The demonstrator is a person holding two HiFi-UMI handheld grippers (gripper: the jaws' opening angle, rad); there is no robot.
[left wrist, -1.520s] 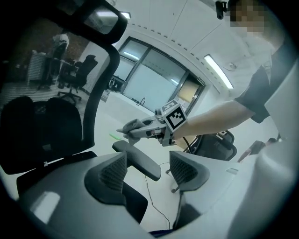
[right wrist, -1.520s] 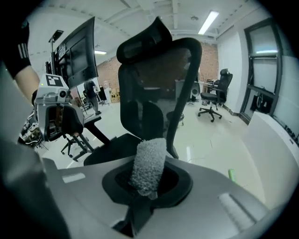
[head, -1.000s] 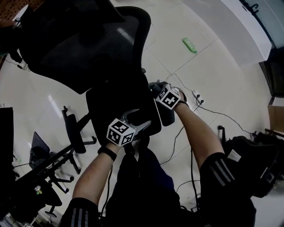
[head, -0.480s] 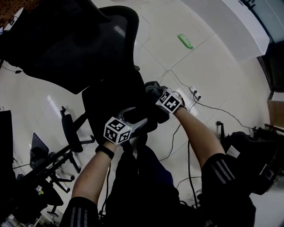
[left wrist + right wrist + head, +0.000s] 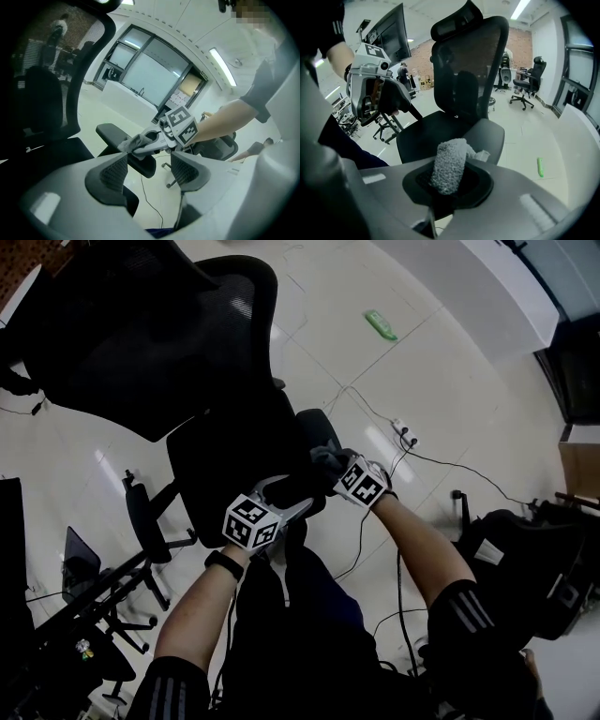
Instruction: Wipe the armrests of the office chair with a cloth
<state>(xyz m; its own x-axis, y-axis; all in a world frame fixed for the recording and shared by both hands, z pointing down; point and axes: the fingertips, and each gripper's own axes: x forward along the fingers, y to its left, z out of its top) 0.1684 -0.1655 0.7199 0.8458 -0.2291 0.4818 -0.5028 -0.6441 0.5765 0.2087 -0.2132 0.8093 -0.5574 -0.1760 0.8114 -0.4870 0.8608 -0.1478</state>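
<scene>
The black office chair [image 5: 225, 456] stands in front of me, mesh back [image 5: 468, 61] upright. My right gripper [image 5: 332, 465] is shut on a grey fluffy cloth [image 5: 324, 457] and presses it onto the chair's right armrest [image 5: 314, 430]. The right gripper view has the cloth [image 5: 449, 164] rolled between the jaws, with the armrest pad [image 5: 490, 136] just beyond it. My left gripper [image 5: 292, 495] hangs open over the seat's front edge and holds nothing. In the left gripper view its pads [image 5: 112, 173] stand wide apart, and past them the cloth [image 5: 133, 142] lies on the armrest [image 5: 112, 133].
A power strip with cables [image 5: 408, 435] lies on the tiled floor right of the chair. A green object [image 5: 380, 324] lies farther off. Another chair's armrest and base [image 5: 150, 521] are at the left. A black bag [image 5: 525, 568] sits at the right.
My right gripper has slid the cloth along the right armrest toward me. The left gripper has stayed open near the seat's front.
</scene>
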